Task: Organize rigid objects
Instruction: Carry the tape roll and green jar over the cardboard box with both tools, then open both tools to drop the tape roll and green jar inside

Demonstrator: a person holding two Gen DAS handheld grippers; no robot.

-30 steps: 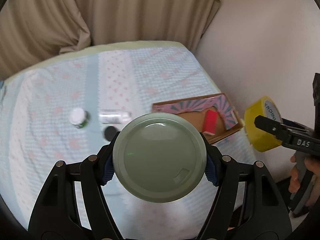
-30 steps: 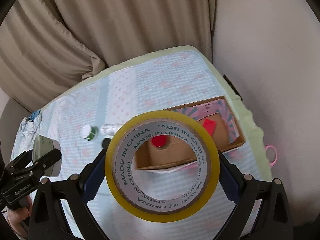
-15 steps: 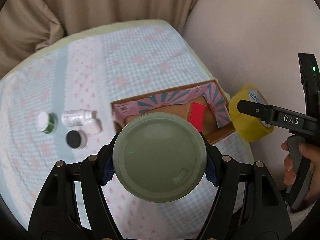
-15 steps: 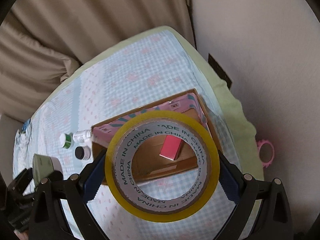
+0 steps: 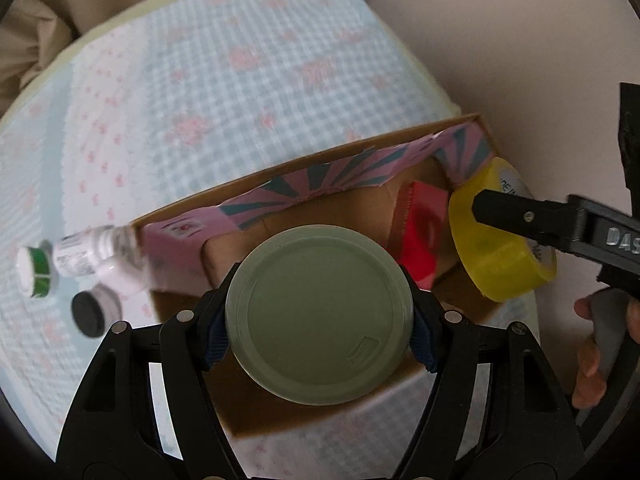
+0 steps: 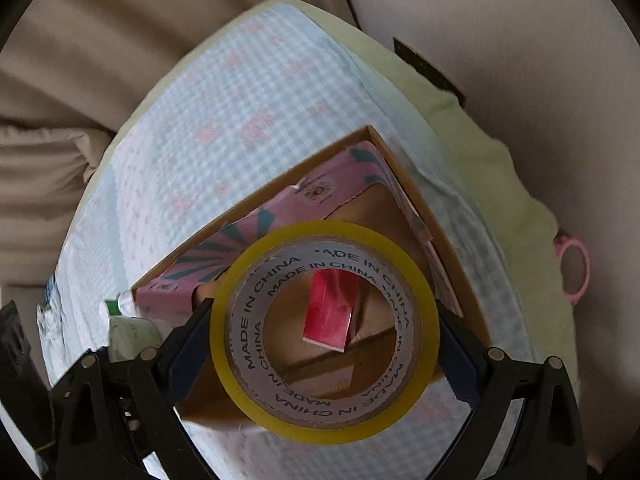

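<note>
Left gripper (image 5: 320, 326) jaws clamp green lid (image 5: 319, 314) over box (image 5: 256, 188). Right gripper (image 6: 325, 328) jaws clamp tape roll (image 6: 325, 408) above box's right end; red packet (image 6: 330, 312) inside.

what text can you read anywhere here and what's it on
"MADE IN CHINA", repeated around the grey inner core of the yellow tape roll held in the right gripper.
"DAS", cut off at the frame edge, on that black gripper's arm.
Label print on the small white bottle: too blurred.
Stickers on the pink-lined cardboard box: too small.
</note>
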